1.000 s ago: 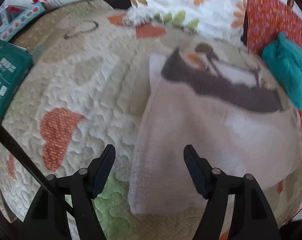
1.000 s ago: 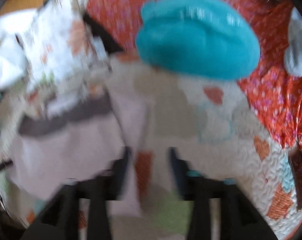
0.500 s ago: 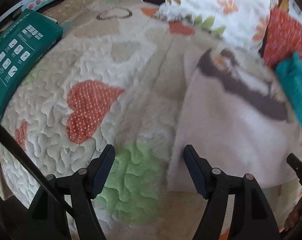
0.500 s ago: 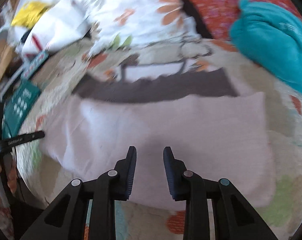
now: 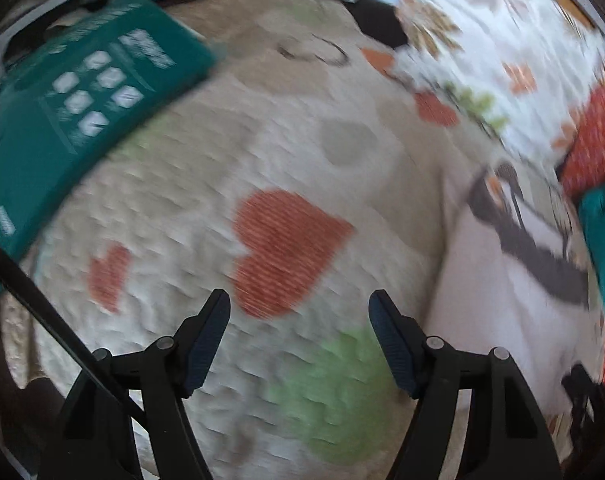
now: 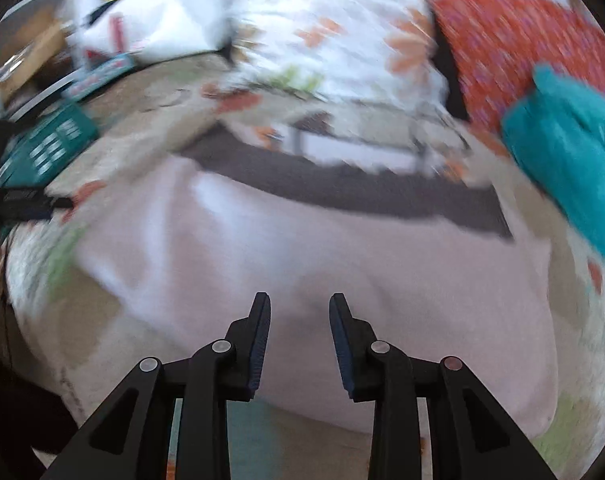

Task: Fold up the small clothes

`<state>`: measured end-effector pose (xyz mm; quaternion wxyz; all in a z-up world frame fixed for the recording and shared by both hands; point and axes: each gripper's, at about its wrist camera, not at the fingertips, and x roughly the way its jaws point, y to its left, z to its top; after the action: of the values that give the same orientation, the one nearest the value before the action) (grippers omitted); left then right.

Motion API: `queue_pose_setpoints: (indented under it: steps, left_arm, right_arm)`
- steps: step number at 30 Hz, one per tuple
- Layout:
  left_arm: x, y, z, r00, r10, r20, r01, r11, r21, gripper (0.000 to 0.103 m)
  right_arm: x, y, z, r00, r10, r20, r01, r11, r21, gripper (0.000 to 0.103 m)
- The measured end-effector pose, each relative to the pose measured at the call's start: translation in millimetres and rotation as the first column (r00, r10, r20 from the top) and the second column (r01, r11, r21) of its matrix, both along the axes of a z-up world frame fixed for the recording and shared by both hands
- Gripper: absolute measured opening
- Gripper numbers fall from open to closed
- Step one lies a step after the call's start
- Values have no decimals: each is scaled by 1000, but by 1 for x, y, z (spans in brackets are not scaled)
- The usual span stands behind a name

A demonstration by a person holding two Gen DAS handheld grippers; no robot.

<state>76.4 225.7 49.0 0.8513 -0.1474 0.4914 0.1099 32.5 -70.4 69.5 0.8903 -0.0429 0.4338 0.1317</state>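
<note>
1. Fingers of the right gripper stand a little apart with nothing between them, poised over the near middle of the pale pink garment; whether the tips touch the cloth cannot be told through the blur.
2. Left gripper is spread wide and holds nothing, its fingers over bare quilt above an orange heart patch and a green patch.
3. Pink garment lies flat on the quilt as a broad folded rectangle, with a dark grey band running along its far edge; in the left wrist view the same garment sits off to the right of the left gripper, clear of its fingers.
4. Teal cloth bundle rests just past the garment's far right corner, against an orange-red patterned fabric.
5. White floral bedding is heaped behind the grey band.
6. Dark green box with white squares printed on it lies at the quilt's left edge, well apart from the garment.
7. Both views are smeared by motion blur, so fine detail is unclear.
</note>
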Motion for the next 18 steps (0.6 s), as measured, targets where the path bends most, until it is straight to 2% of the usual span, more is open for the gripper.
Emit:
queue_pose_setpoints:
  steps: [2,3,7,9,13,16,18]
  left_arm:
    - [-4,15,5,999,40,19,-39,999,-31,72]
    - [-5,20,7,998,52,26,-51,998,-48,72]
    - [-12,40,16,993,107,54,-101,990,-97,72]
    - [-14,49,20,988,135,71,-127,986,-104,72]
    - [-19,63,25,979,182,92,-171,978,-115,72]
    - [-24,72,27,974,204,96,-191,972,-135,72]
    - [-25,76,26,972,217,94,-203,969,-142,72]
  right_arm:
    - [-7,28,7,995,93,24,-92,996,-19,55]
    - [-11,51,9,987,159,33,-158,987,-33,58]
    - [-21,122,-2,946,323,32,-317,940,-126,59]
    - [-23,150,-12,927,372,34,-360,914,-185,59]
    - [-11,197,-33,918,395,26,-366,873,-323,56]
    - [3,217,-41,925,378,33,-342,868,-361,42]
    - [13,228,-43,931,362,38,-325,873,-365,29]
